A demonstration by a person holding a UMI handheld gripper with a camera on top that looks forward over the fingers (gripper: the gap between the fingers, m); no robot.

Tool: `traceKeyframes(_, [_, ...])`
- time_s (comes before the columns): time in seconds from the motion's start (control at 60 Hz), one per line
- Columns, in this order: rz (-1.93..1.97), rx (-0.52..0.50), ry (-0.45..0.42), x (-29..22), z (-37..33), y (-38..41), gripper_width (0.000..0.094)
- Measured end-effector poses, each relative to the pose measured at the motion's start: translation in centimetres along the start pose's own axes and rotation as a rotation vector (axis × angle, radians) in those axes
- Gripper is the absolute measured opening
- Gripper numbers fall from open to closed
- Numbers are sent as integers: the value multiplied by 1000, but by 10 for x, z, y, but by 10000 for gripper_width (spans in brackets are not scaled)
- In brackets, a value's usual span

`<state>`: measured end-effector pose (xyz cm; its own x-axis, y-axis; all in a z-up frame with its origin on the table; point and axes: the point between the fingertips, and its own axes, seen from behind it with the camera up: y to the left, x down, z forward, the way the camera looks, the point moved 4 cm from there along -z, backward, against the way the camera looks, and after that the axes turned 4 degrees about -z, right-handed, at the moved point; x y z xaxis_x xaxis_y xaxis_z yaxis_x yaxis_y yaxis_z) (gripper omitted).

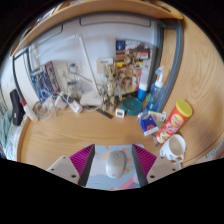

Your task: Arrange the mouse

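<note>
At the far left of the wooden desk (60, 140), a dark upright object (16, 104) is standing near the edge, too small to identify. Moving right along the back of the desk, a clutter of items (75, 95) is leaning against the wall, including white-framed boards and papers that cannot be told apart clearly. Closer in, the gripper (116, 162) is reaching forward over the desk with its two fingers spread apart, the left magenta pad (80, 160) and the right magenta pad (146, 160) showing on their inner faces. A white mouse (117, 162) is lying on the desk between the fingers, with a gap visible at either side, so the fingers are not pressing on it. Beyond the fingers to the right, a blue bottle (157, 84) is standing upright near the back. A small blue box (148, 123) is lying flat just beside a tall yellow canister with a red lid (177, 118), which is tilting slightly; its contents are not showing. Nearest on the right, a white mug (175, 147) is sitting upright, its inside too dim to tell.
</note>
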<state>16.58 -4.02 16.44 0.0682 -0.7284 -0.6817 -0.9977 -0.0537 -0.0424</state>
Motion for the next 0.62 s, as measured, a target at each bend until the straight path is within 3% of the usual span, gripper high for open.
traceKeyframes(0.117, [31, -12, -98, -44, -35, 7, 720])
traceKeyframes(0.333, [60, -36, -200, -85, -73, 9, 717])
traceKeyframes(0.617, [21, -23, -188, -83, -85, 4, 716])
